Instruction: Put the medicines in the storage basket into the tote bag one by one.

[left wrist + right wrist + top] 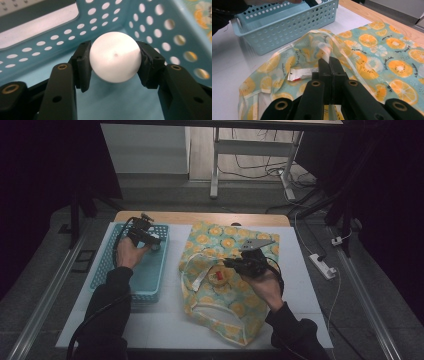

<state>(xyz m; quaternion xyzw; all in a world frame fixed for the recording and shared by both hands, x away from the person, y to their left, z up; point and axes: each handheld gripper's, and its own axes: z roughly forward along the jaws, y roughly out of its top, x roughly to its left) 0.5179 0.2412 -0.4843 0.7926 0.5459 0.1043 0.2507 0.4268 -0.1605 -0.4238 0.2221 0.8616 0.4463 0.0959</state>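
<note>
Room: dim, dark floor, white cabinet and desk legs behind, cables trailing at right.
Table (165,325): white top with a wooden strip at the far edge, bare along the near side.
Turquoise perforated plastic basket (150,270): at the left of the table, long side running away from the person.
Smooth white ball (115,57): inside the basket, near a far corner, low against the floor.
Left gripper (115,65): pinching the white ball, one black pad on each flank, roughly at its widest girth.
Fruit-print fabric bag with orange slices (240,310): lying flat just right of the basket, mouth turned toward it.
Right gripper (329,65): pressed together on the bag's pale rim, holding the mouth up.
Small red and white packet (298,74): inside the bag, near the opening.
Risk, ball: smooth and round, likely to squirt out if the pads sit off-centre or squeeze harder.
Risk, basket: wall close on both sides of the jaws; snagging likely on a sideways lift.
Risk, bag: mouth sagging shut if the rim slips.
Open room: straight up from the basket, then a short way across to the bag.
</note>
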